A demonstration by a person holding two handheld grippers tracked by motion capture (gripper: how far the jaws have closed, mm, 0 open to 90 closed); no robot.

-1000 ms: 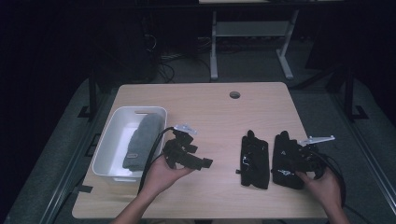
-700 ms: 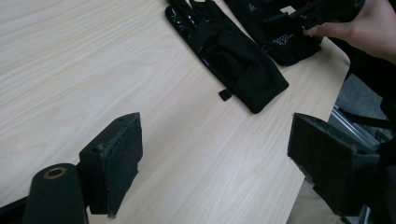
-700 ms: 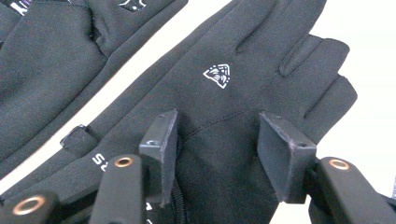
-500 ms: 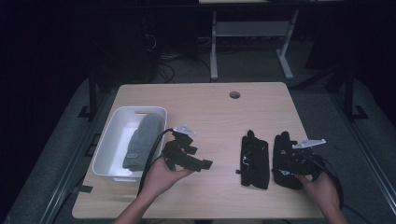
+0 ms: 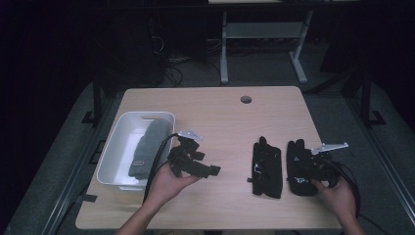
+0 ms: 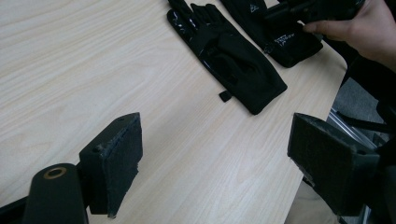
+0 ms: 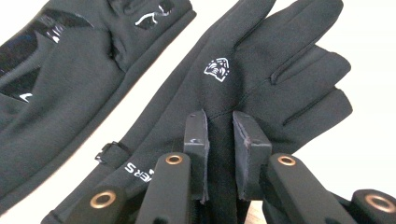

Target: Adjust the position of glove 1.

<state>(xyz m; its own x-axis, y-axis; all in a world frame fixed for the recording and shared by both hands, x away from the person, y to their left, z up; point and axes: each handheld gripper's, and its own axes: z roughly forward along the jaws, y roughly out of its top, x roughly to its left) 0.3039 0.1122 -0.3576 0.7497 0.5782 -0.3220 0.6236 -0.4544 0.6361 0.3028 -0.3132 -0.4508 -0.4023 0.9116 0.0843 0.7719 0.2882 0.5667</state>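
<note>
High view: person is sitting at the bench (image 5: 215,117) w/ a tool in each hand. Right tool (image 5: 307,165) is resting on the right glove (image 5: 299,169) near the bench's right edge; the left glove (image 5: 267,166) is lying flat just beside it, apart from both tools. Left tool (image 5: 193,164) is hovering mid-bench beside the white tub (image 5: 120,147), which is holding a grey cloth (image 5: 146,149).

Left gripper view: left tool's jaws are standing wide apart over bare wood, nothing btwn them. Left glove (image 6: 226,51) is lying ahead; the right hand (image 6: 359,30) is working farther off at the right glove (image 6: 280,35).

Right gripper view: right tool (image 7: 220,126) has just been closing; its pads are pinching a fold of the right glove (image 7: 261,60) at the palm, w/ the fabric bunching up btwn them. Left glove (image 7: 70,70) is lying alongside.

Step in hand, as I'm reading it: getting a grip on the right glove, pick-up not yet made. Next move is probably calling for a lift straight up w/ the pinch kept tight, since a thin fold could be slipping out, then carrying it over the other glove toward the tub, w/ the left tool keeping clear of the path.
</note>
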